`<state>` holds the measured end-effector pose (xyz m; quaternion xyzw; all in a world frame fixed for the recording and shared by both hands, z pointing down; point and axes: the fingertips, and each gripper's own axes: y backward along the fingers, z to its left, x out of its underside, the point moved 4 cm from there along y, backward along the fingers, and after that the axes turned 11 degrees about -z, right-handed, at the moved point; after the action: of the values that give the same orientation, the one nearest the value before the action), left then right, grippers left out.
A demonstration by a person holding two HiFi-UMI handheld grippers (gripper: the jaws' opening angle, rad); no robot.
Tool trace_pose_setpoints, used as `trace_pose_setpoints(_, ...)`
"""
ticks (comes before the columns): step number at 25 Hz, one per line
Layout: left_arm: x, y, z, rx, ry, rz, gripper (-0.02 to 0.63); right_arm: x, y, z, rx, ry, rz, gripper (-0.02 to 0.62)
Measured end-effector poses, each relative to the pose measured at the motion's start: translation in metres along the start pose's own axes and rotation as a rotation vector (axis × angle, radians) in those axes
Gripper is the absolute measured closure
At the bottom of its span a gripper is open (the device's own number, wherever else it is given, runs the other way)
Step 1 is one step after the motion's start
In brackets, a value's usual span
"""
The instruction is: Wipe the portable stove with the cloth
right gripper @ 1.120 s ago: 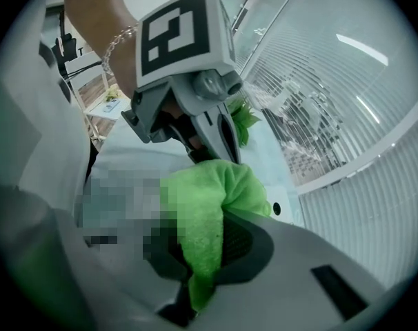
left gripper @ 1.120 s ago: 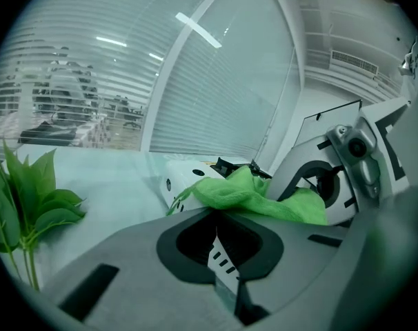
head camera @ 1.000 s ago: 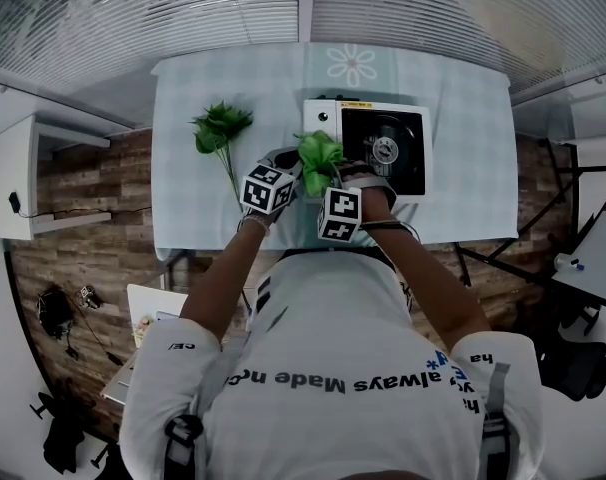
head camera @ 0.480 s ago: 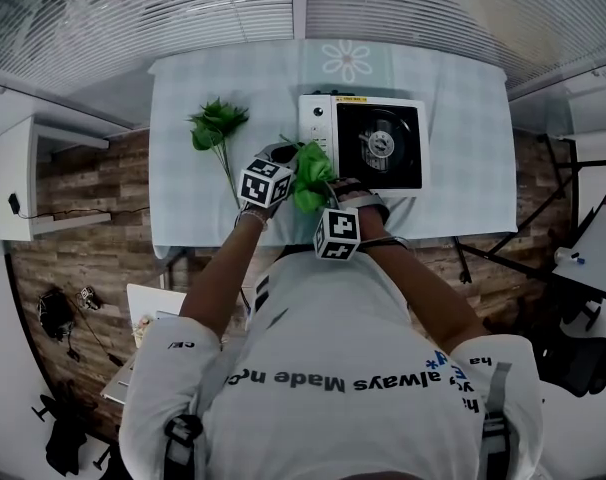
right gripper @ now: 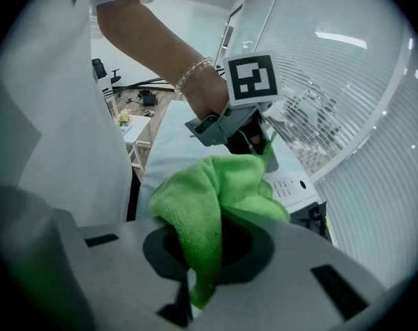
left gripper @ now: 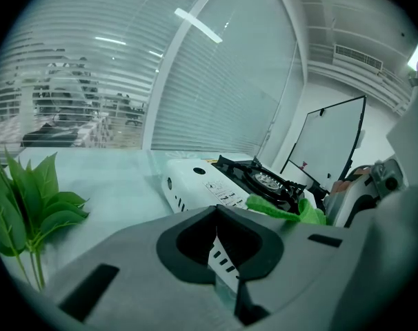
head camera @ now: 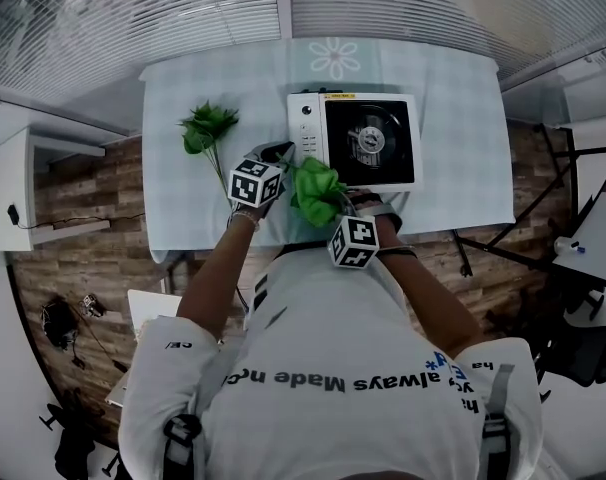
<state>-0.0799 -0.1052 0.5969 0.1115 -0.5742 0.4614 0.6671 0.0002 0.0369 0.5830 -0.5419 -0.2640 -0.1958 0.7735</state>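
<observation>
The white portable stove point(head camera: 305, 133) with its black burner sits at the middle of the table. A bright green cloth point(head camera: 316, 188) hangs bunched at the stove's front left corner, with my right gripper point(head camera: 330, 206) shut on it. The right gripper view shows the cloth point(right gripper: 209, 198) clamped between the jaws of the right gripper point(right gripper: 195, 271). My left gripper point(head camera: 276, 156) stays just left of the stove, shut with nothing in it. In the left gripper view the left gripper point(left gripper: 218, 245) points at the stove's side point(left gripper: 195, 185), with the cloth point(left gripper: 285, 210) to the right.
A green leafy sprig point(head camera: 205, 128) lies on the table left of the stove, also seen as the sprig point(left gripper: 30, 198). The table point(head camera: 453, 118) wears a pale checked cover, its near edge just under my hands. A whiteboard stand point(left gripper: 330, 143) is at the right.
My right gripper has drawn the cloth back from over the stove's left part toward the table's near edge. The left gripper has stayed beside the stove.
</observation>
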Motion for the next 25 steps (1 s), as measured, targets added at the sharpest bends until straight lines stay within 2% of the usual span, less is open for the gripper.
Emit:
trace_pose_setpoints(6,-0.001,0.001,0.0,-0.004,-0.008,0.01,0.594,0.025,0.017,-0.006,-0.021,-0.027,0.042,0.572)
trace_pose_setpoints(25,0.0,0.0,-0.001,-0.024,-0.014,0.022,0.594,0.101,0.062,-0.056,0.04,-0.229,0.11,0.572)
